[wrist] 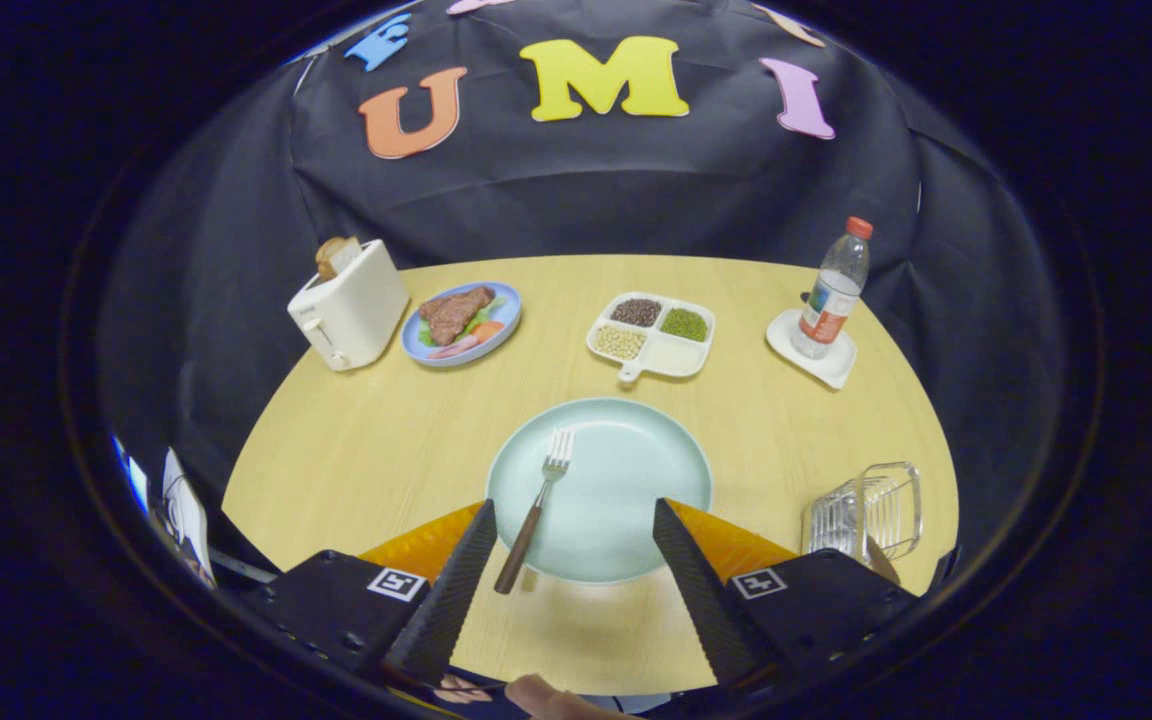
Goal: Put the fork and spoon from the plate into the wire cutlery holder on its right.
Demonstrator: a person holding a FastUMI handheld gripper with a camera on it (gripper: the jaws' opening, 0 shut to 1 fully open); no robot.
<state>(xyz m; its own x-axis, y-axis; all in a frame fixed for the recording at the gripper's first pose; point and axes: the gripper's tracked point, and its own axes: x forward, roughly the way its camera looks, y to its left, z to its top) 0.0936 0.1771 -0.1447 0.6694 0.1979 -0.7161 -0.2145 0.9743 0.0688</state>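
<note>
Pale wooden table (pixel 366 450) (black-draped booth).

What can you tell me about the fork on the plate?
The fork has silvery metal tines and a slim dark brown handle that looks like wood. It lies flat on the pale green plate, tines pointing away toward the table's far side, handle end sticking out over the plate's near rim. The open gripper hovers over it, its fingers not touching it.

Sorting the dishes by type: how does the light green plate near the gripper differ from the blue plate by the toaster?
The light green plate bears only a fork; the blue plate bears meat and vegetables. The green one looks larger and lies just ahead of the open gripper, the blue one far beyond, beside the toaster. Both are round and rest flat on the table.
</note>
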